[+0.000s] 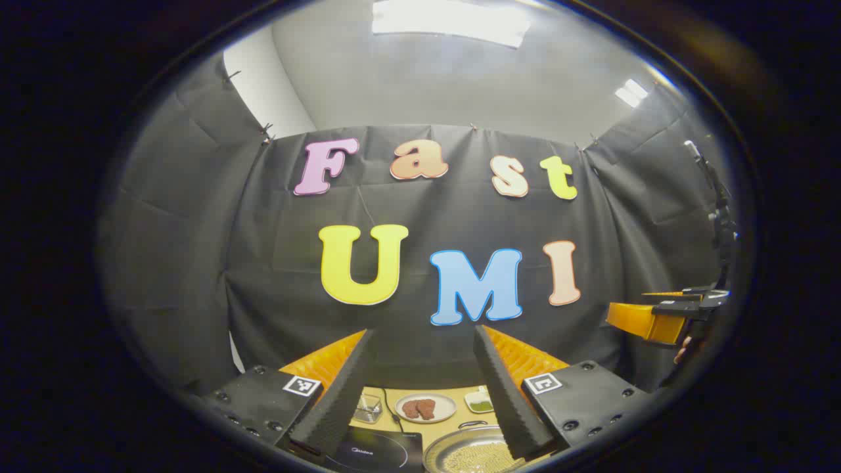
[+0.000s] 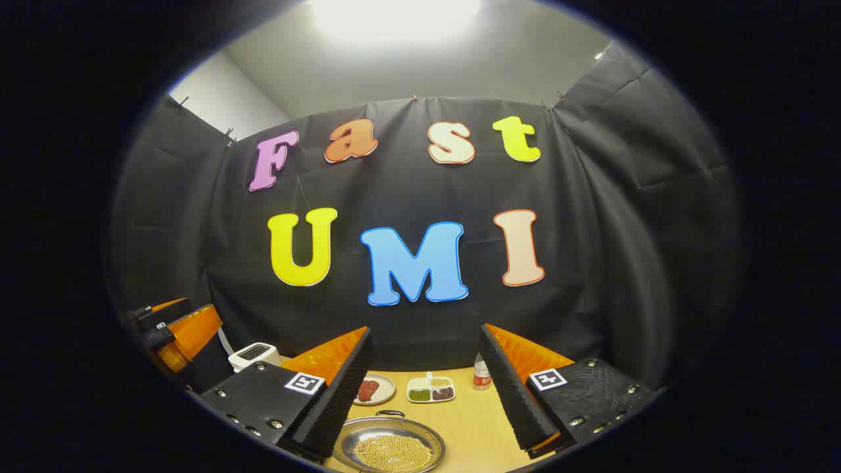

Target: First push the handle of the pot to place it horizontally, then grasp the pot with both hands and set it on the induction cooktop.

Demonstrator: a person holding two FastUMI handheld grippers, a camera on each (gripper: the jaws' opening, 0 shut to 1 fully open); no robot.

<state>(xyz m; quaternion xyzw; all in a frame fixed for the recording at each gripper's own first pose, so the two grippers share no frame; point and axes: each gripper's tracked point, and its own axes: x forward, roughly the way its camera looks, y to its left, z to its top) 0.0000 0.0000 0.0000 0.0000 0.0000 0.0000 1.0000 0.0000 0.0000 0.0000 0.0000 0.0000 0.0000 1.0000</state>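
Observation:
A shallow metal pot [image 2: 391, 450] holding yellowish grains sits on the wooden table [image 2: 466, 420], with a small loop handle [image 2: 389, 414] at its far rim. In the left gripper view the pot [image 1: 470, 454] lies just right of the black induction cooktop [image 1: 374, 453]. My left gripper [image 1: 424, 330] is open, raised above the table, with nothing between its fingers. My right gripper [image 2: 426, 328] is open too, held above and behind the pot. Neither touches the pot.
Behind the pot stand a plate of reddish meat [image 2: 373, 389], a divided dish of beans [image 2: 430, 389] and a small bottle [image 2: 481, 374]. A glass container [image 1: 368, 407] sits behind the cooktop. A white appliance [image 2: 253, 355] stands far left.

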